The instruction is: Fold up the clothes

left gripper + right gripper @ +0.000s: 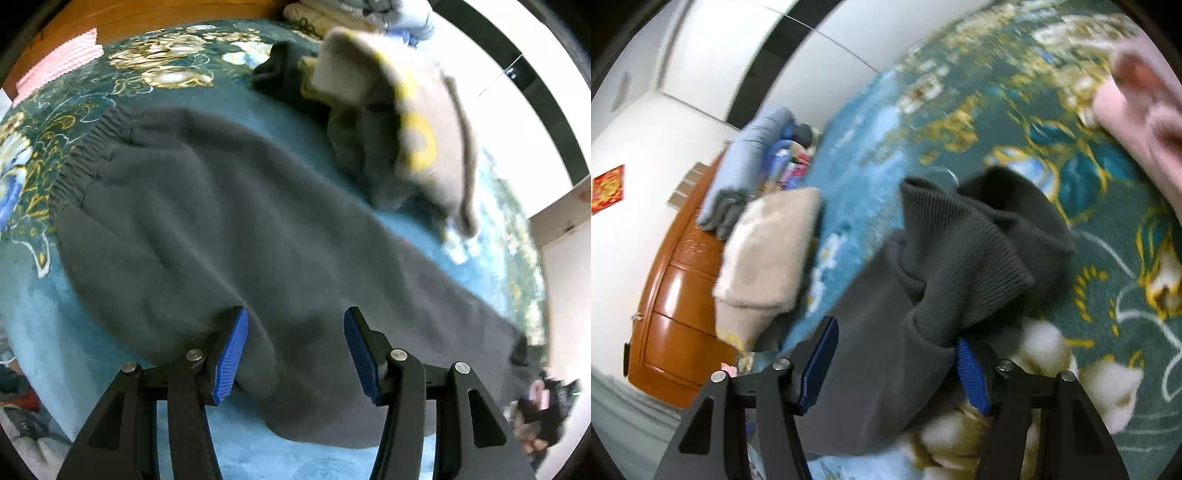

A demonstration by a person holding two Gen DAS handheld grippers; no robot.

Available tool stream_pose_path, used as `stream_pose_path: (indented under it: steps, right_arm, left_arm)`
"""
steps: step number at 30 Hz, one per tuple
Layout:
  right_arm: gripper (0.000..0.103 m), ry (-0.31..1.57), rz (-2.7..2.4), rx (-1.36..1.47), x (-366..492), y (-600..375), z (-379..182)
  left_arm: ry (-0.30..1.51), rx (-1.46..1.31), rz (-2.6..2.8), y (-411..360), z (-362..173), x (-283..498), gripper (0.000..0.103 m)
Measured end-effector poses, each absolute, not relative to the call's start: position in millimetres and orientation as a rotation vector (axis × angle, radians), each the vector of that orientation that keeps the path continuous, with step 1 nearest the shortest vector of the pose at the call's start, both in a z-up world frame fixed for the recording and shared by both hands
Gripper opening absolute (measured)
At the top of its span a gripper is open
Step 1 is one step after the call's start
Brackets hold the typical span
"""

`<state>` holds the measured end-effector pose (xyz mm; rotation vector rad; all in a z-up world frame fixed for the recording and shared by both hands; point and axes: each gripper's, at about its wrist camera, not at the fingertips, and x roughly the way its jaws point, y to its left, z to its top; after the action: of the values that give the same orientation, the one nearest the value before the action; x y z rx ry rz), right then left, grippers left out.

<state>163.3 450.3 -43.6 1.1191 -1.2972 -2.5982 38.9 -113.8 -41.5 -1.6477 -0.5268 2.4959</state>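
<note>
Grey trousers (pixel 240 229) are seen spread unfolded ahead of the released left hand-held gripper (pixel 295 350); the right hand-held gripper (pixel 897 365), also released, straddles their cuff (pixel 964 258).

grey garment (pixel 229 229) far leg end blurred; beige-yellow folded pile (pixel 417 122) smeared (pattern unreadable); pink cloth (pixel 1137 122) cut off.

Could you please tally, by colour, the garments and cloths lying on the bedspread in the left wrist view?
Dark grey: 1, the sweatpants
Black: 1, a crumpled garment
Beige with yellow: 1, a folded cloth
Pink: 1, a knit cloth
Total: 4
</note>
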Motion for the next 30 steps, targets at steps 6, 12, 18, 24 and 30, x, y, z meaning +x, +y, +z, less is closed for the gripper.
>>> stream_pose_path:
  steps: [6, 12, 18, 24, 30]
  right_arm:
    - [0.039, -1.379, -2.597, 1.161, 158, 462, -59]
    - [0.029, -1.374, -2.602, 1.184, 147, 465, -54]
    - [0.019, -1.266, -2.578, 0.944, 143, 463, 4]
    - [0.018, -1.284, -2.657, 0.986, 152, 482, -10]
    - [0.017, -1.434, -2.593, 1.224, 157, 485, -70]
  left_arm:
    - [-0.614, -1.654, 2.485, -124, -41, 44, 0.055]
    - [-0.598, -1.661, 2.498, -122, -42, 51, 0.055]
    - [-0.623, -1.645, 2.485, -122, -38, 50, 0.055]
    - [-0.643, -1.648, 2.469, -124, -42, 50, 0.055]
    - [-0.644, -1.672, 2.453, -125, -52, 49, 0.055]
